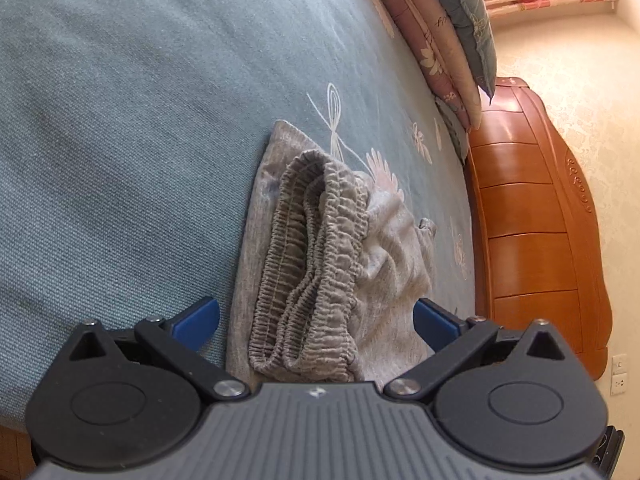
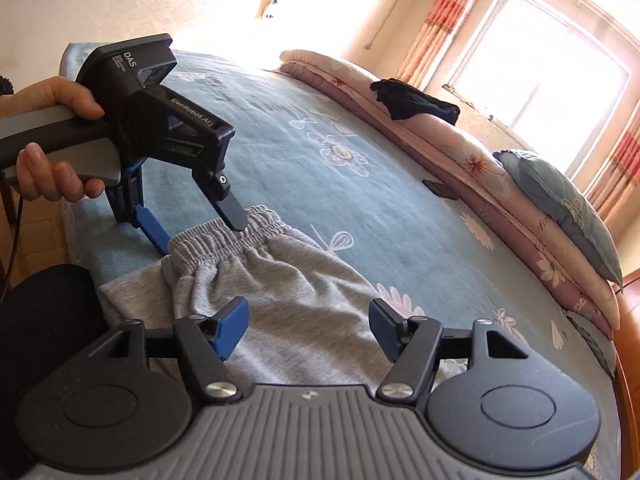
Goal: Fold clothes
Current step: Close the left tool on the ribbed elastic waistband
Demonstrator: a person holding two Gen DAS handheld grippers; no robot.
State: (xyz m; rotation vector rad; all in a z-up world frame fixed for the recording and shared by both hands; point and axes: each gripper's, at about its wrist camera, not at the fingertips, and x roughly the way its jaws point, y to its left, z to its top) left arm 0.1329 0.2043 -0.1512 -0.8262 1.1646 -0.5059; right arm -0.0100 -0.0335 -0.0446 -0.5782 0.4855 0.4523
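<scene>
- Grey sweatpants (image 2: 296,300) lie folded on the blue-green bedspread (image 2: 360,208), near the bed edge closest to the person; elastic waistband (image 1: 308,264) doubled over on top of the fabric.
- Left gripper (image 1: 316,320): jaws stand wide apart, blue pads (image 1: 198,320) on either side of the waistband, not pressing it. In the right wrist view its fingertips reach down to the waistband; contact cannot be told.
- Left hand (image 2: 52,136) grips the grey handle of that tool.
- Right gripper (image 2: 308,328): jaws wide, nothing clamped; the grey cloth lies below and between the pads, apart from them.
- Far side of bed: folded pink floral quilt (image 2: 460,148) with a black garment (image 2: 416,102) on it, and a blue-grey pillow (image 2: 560,204).
- Wooden headboard (image 1: 532,216) at the right in the left wrist view.
</scene>
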